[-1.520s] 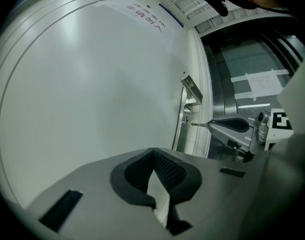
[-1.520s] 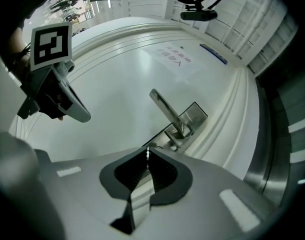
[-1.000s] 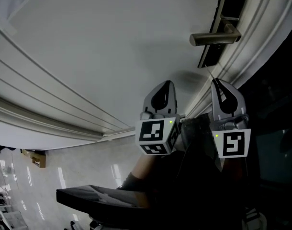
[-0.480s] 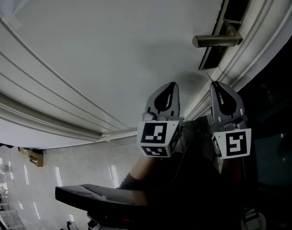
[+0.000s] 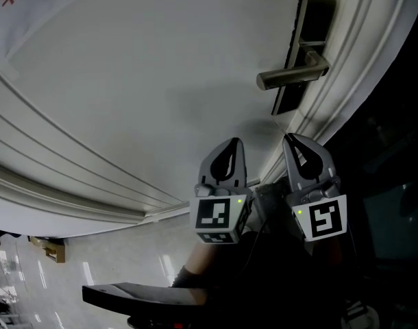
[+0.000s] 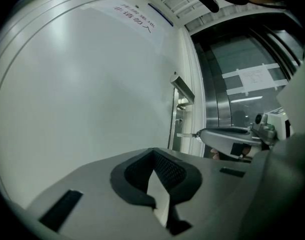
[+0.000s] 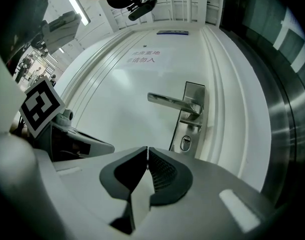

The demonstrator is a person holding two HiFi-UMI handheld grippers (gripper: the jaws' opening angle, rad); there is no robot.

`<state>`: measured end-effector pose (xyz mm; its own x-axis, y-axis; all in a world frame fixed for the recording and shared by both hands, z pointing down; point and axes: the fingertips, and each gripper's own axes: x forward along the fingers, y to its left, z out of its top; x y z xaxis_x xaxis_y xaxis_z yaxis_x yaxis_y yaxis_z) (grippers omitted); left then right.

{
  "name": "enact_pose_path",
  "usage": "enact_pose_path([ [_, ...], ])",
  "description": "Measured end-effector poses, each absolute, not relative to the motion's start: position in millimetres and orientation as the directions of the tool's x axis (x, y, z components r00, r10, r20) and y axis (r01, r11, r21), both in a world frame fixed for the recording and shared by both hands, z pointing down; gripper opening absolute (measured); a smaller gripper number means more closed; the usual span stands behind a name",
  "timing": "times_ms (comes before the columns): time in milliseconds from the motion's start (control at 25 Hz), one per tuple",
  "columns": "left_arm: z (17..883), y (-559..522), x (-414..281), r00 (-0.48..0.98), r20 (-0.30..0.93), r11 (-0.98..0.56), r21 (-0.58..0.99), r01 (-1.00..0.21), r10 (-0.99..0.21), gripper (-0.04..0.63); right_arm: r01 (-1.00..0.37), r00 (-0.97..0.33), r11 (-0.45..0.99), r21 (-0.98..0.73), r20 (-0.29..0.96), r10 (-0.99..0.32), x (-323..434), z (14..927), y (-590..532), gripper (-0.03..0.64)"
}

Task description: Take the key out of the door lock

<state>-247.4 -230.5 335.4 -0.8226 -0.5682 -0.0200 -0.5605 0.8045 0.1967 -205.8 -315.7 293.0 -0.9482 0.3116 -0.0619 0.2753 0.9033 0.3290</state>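
Observation:
The white door [image 5: 147, 81] bears a metal lock plate [image 7: 194, 91] with a lever handle [image 7: 170, 102] and a keyhole [image 7: 185, 143] below it; the keyhole looks bare. My right gripper [image 5: 289, 137] points level at the door just below the plate, its jaws closed on a thin key [image 6: 187, 134] that sticks out from the tips toward the lock. In the right gripper view the right gripper [image 7: 147, 151] shows its pads pressed together. My left gripper [image 5: 234, 141] hangs beside it to the left, pads together, nothing between them; the left gripper [image 6: 153, 151] faces plain door panel.
Raised mouldings of the door frame [image 5: 353, 67] run along the right of the lock. A steel and glass panel [image 7: 287, 109] lies beyond the frame. Shiny floor tiles [image 5: 65, 273] show at lower left, with a dark object [image 5: 140, 295] near my arms.
The head view has shifted, so the whole lock plate shows and the handle sits lower and further left. Both grippers stay side by side below the lock, jaws unchanged.

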Motion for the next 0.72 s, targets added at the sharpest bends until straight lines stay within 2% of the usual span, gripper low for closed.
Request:
enact_pose_path([
  [720, 340.9, -237.6, -251.8, -0.802, 0.006, 0.786, 0.202, -0.585, -0.598, 0.000, 0.254, -0.956, 0.912, 0.321, -0.060, 0.288, -207.5, 296.2, -320.6, 0.012],
])
